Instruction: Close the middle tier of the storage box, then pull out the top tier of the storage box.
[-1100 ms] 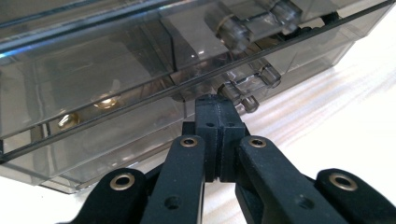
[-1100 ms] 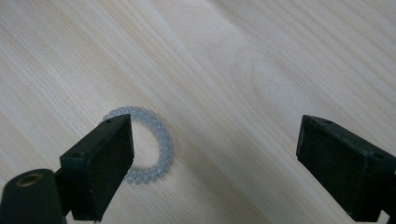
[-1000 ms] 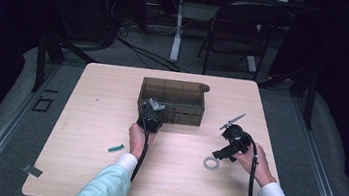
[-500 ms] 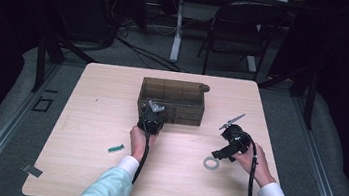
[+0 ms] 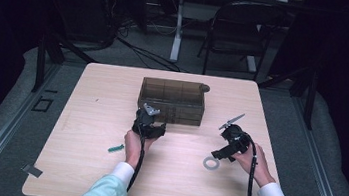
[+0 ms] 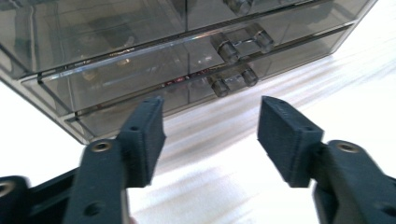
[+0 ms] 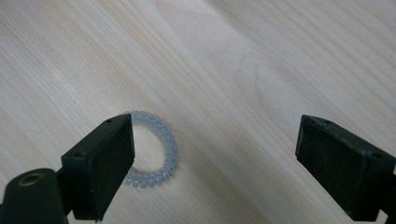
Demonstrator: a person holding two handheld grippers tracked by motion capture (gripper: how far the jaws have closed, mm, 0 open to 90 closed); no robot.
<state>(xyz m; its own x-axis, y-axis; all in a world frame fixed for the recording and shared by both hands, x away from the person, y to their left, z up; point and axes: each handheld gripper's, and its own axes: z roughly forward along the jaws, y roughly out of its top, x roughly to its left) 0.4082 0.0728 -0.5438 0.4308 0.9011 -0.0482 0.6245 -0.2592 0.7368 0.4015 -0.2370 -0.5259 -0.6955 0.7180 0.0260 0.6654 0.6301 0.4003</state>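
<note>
Above, right gripper (image 7: 215,158) spread wide over a pale coiled hair tie (image 7: 156,151) lying flat on the wooden table (image 5: 111,100). Meanwhile, left gripper (image 6: 210,135) also spread, empty, just before a smoky drawer box (image 6: 140,51).

Clear coil hair tie (image 7: 156,151) on wooden table (image 7: 261,70), jaws spread wide above

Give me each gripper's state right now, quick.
Left gripper: jaws open, holding nothing, facing the smoky drawer box.
Right gripper: jaws wide open, holding nothing, over the clear coil hair tie.
</note>
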